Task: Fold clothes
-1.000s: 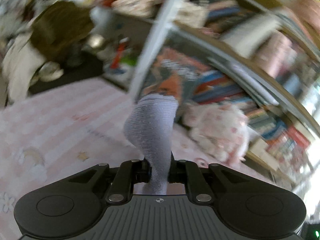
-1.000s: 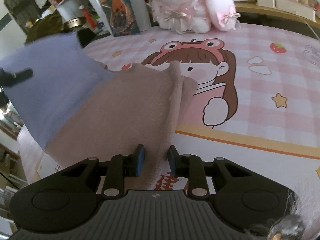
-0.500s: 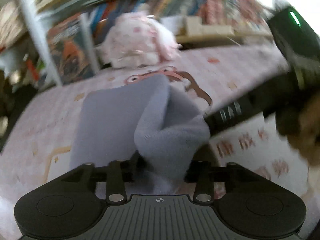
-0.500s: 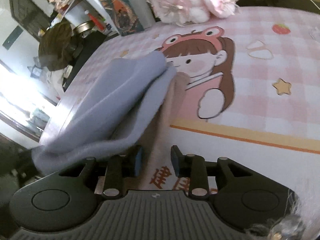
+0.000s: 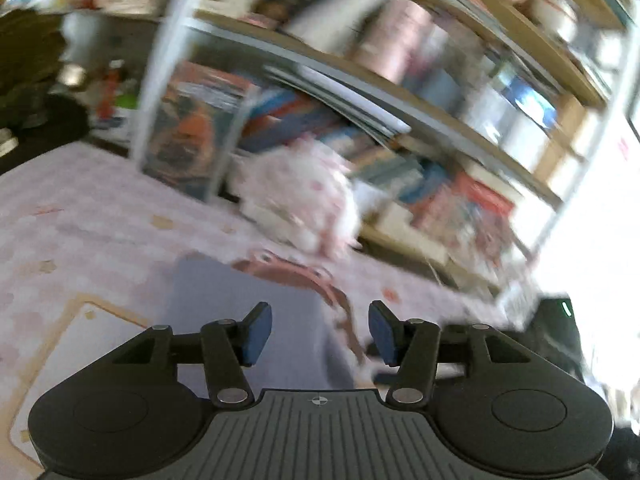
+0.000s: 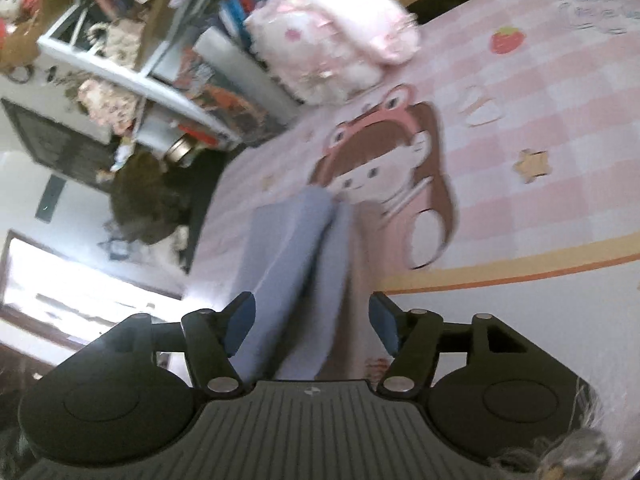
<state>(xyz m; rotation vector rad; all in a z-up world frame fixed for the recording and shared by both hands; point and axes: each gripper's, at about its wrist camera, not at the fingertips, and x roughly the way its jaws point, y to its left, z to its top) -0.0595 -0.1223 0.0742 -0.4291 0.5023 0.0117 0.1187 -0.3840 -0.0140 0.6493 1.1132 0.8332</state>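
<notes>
Fingers of both the left gripper [image 5: 316, 334] and the right gripper [image 6: 312, 324] are spread, gripping nothing. Lavender cloth [image 6: 288, 264] lies apparently folded on the pink bedspread [image 6: 540, 216], extending toward 12 o'clock; motion blur obscures detail.

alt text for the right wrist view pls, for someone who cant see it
The right gripper is open above a folded lavender and beige garment lying on a pink checked bedspread printed with a cartoon girl in a frog hat. A pink plush toy sits beyond it, before cluttered bookshelves.
</notes>
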